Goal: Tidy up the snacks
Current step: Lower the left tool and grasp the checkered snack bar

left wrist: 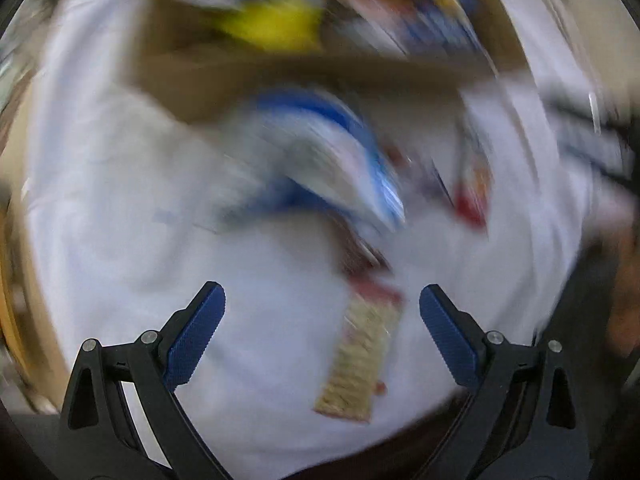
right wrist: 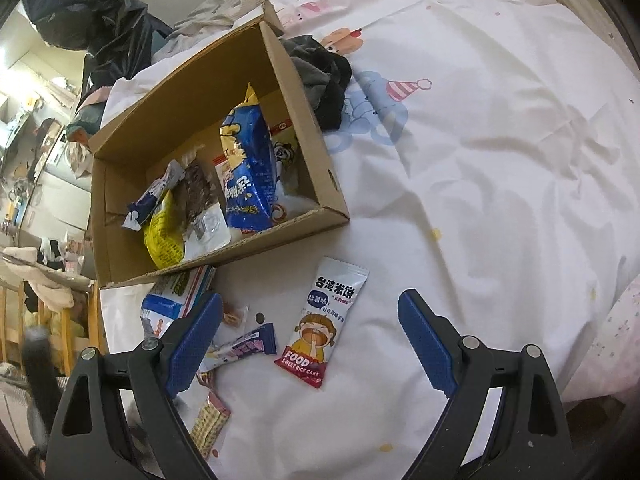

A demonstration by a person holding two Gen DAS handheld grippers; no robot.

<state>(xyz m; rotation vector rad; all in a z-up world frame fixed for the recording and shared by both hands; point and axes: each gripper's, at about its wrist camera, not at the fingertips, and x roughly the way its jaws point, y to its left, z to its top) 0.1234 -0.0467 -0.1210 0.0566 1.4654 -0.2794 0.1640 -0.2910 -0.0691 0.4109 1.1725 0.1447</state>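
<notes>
White bedding (right wrist: 500,160), printed with small cartoon figures, covers the bed that carries everything. On it we see a sweet rice cake packet (right wrist: 322,322) lying flat, just ahead of and between the fingers of the right tool (right wrist: 310,342), whose jaws stand wide apart and grip nothing. Beside the packet lie a purple wrapper (right wrist: 248,346), a blue-and-white packet (right wrist: 176,294) touching the box, and a cracker packet (right wrist: 210,420). Behind them we find an open cardboard box (right wrist: 316,164) holding a blue bag (right wrist: 248,168), a yellow packet (right wrist: 162,236) and a brown snack (right wrist: 196,196). Dark cloth (right wrist: 324,76) rests against the box's far wall. From the left wrist, heavily blurred, we make out the left tool (left wrist: 322,310) spread open and empty above the bedding, with the cracker packet (left wrist: 360,360) between its fingers.
</notes>
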